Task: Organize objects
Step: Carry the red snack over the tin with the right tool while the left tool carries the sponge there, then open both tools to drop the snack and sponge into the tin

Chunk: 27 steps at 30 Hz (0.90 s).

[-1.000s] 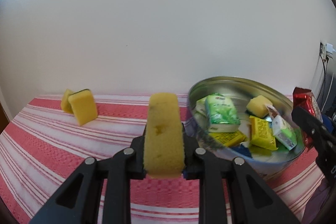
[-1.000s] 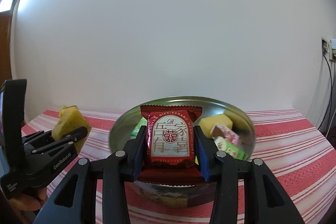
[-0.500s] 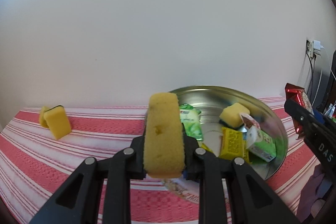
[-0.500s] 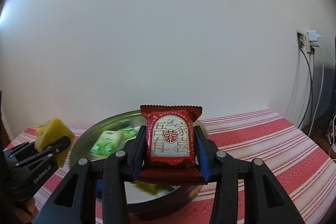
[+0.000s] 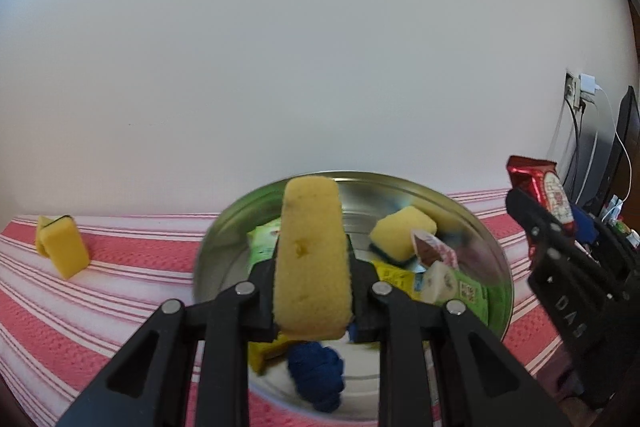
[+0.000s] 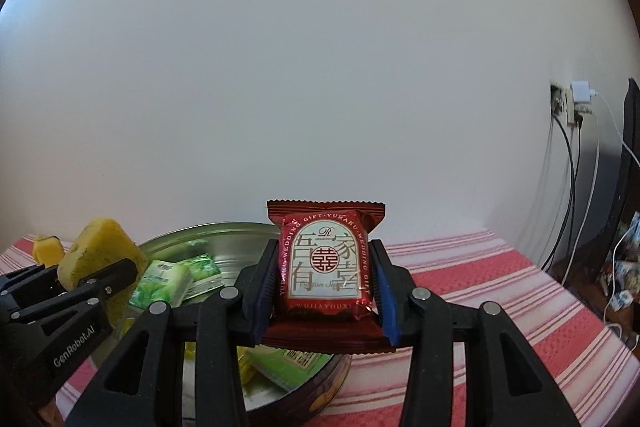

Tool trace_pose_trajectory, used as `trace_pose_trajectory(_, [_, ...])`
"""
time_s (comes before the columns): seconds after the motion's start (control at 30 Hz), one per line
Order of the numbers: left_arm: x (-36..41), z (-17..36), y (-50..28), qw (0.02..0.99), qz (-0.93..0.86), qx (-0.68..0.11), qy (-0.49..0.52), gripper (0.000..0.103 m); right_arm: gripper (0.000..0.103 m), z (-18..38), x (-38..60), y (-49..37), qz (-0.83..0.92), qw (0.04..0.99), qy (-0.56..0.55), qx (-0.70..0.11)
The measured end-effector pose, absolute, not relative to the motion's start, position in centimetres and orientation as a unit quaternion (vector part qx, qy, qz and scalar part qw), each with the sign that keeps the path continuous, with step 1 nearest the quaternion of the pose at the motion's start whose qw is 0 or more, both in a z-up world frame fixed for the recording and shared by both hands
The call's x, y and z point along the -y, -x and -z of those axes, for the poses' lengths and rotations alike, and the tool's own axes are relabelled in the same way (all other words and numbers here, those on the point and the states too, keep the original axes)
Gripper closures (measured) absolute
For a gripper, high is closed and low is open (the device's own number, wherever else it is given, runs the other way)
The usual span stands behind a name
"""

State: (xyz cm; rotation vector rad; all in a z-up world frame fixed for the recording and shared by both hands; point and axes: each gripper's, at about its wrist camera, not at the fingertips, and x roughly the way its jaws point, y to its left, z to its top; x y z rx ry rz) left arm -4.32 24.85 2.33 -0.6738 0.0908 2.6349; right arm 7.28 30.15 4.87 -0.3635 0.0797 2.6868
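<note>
Sponge, yellow rectangular foam [image 5: 310,259], upright, clamped in left gripper [image 5: 312,291] over round silver metal tin [image 5: 496,259]. Right gripper [image 6: 326,291] grips red foil snack packet [image 6: 326,267], at 3 o'clock of tin. Second yellow sponge [image 5: 64,247] on red-striped tablecloth [image 5: 120,291], 9 o'clock.

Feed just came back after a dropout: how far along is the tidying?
Done: packets and one sponge already lie in the tin. In hand: left gripper grips a sponge over the tin; right gripper grips a red packet. Left: two sponges on the cloth.
</note>
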Motion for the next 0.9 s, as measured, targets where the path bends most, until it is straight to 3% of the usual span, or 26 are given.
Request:
trace_pose_trajectory(0.37, [-27.6,-1.3,6.2,0.21,-0.937,-0.039,0.276,0.082,0.057,-4.0,-31.9,-4.6,-0.962,0.202,0.174,-0.058])
trace_pose_trajectory(0.9, [-28.1,0.5,8.3,0.178,-0.93,-0.054,0.316,0.082,0.057,-4.2,-32.5,-2.3,-0.961,0.177,0.208,-0.037])
